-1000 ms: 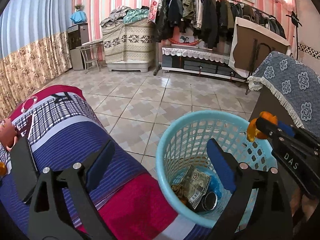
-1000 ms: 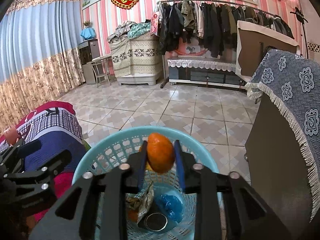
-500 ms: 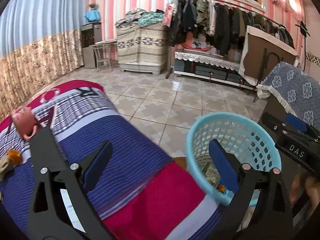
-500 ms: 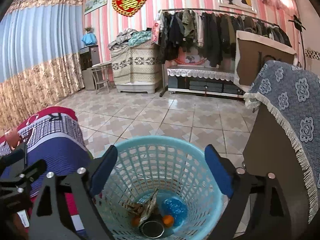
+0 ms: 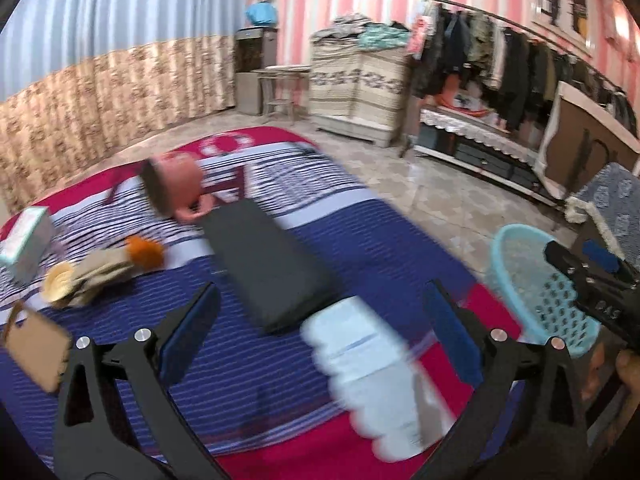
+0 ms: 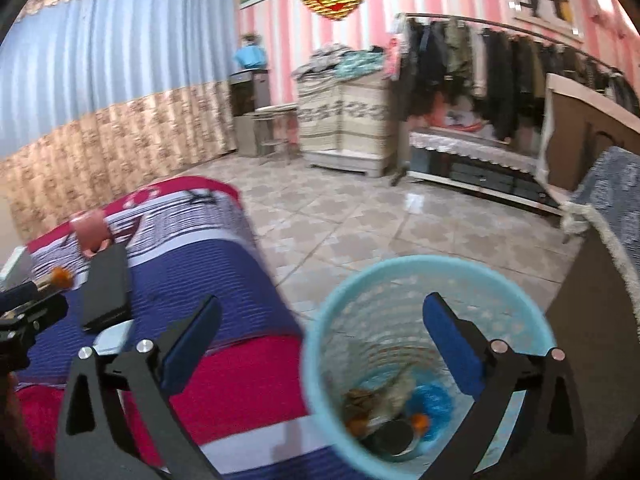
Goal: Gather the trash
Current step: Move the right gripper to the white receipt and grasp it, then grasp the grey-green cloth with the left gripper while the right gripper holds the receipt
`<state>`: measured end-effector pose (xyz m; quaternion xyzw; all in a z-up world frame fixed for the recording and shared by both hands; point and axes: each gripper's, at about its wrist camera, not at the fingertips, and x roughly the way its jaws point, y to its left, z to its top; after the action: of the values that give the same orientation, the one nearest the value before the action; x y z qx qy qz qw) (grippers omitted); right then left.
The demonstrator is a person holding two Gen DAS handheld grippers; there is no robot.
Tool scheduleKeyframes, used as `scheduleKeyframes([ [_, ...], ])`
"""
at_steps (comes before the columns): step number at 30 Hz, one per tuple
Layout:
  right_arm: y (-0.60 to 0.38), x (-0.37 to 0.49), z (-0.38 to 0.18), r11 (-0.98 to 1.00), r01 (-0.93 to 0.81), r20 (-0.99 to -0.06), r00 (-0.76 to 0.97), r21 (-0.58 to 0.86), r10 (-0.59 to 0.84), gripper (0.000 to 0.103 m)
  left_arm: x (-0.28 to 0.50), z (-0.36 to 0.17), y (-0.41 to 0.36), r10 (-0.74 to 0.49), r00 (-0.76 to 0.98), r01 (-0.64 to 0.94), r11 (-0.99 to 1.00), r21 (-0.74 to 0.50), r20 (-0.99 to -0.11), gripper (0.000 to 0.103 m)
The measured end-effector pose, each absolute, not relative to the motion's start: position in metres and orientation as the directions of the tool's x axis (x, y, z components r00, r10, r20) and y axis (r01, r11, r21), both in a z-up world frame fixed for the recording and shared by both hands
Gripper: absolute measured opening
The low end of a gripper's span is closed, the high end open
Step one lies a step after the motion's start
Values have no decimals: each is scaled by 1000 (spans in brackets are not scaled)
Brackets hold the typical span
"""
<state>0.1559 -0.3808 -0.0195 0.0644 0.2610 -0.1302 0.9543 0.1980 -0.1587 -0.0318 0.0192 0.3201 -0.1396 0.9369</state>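
A light blue trash basket point(image 6: 316, 364) stands on the floor beside the bed; wrappers, a can and orange peel lie in its bottom. It also shows in the left wrist view point(image 5: 516, 240). My right gripper point(image 6: 320, 340) is open and empty above the basket's left rim. My left gripper point(image 5: 324, 328) is open and empty over the striped bedspread point(image 5: 240, 360). A blurred white plastic bottle point(image 5: 372, 368) lies between its fingers' span. Orange peel point(image 5: 142, 252) and crumpled paper point(image 5: 88, 276) lie farther left.
On the bed are a black flat case point(image 5: 268, 264), a pink piggy toy point(image 5: 176, 188), a small teal box point(image 5: 26, 240) and a brown card point(image 5: 34, 354). A cloth-covered cabinet point(image 6: 616, 248) stands right of the basket. Tiled floor point(image 6: 360, 216) lies beyond.
My right gripper opened and dropped the orange peel into the basket. My left gripper swung left from the basket to over the bed, bringing the bottle and bed clutter into view.
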Motion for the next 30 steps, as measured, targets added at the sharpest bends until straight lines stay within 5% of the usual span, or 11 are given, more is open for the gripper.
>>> scheduleKeyframes([
  [13, -287, 169, -44, 995, 38, -581, 813, 89, 21, 98, 193, -60, -1, -1, 748, 7, 1000, 6, -663, 97],
  [25, -227, 179, -74, 991, -126, -675, 727, 47, 125, 98, 185, -79, 38, -5, 705, -43, 998, -49, -709, 97],
  [27, -221, 182, -78, 990, -137, -689, 715, 28, 118, 95, 186, -79, 40, -2, 710, -48, 998, -51, -705, 97],
  [29, -217, 185, -83, 988, -155, -702, 703, 7, 115, 68, 186, -78, 38, 7, 712, -50, 998, -40, -702, 97],
  [30, -215, 186, -85, 987, -161, -707, 698, 1, 114, 63, 186, -78, 38, 15, 715, -51, 998, -30, -699, 97],
])
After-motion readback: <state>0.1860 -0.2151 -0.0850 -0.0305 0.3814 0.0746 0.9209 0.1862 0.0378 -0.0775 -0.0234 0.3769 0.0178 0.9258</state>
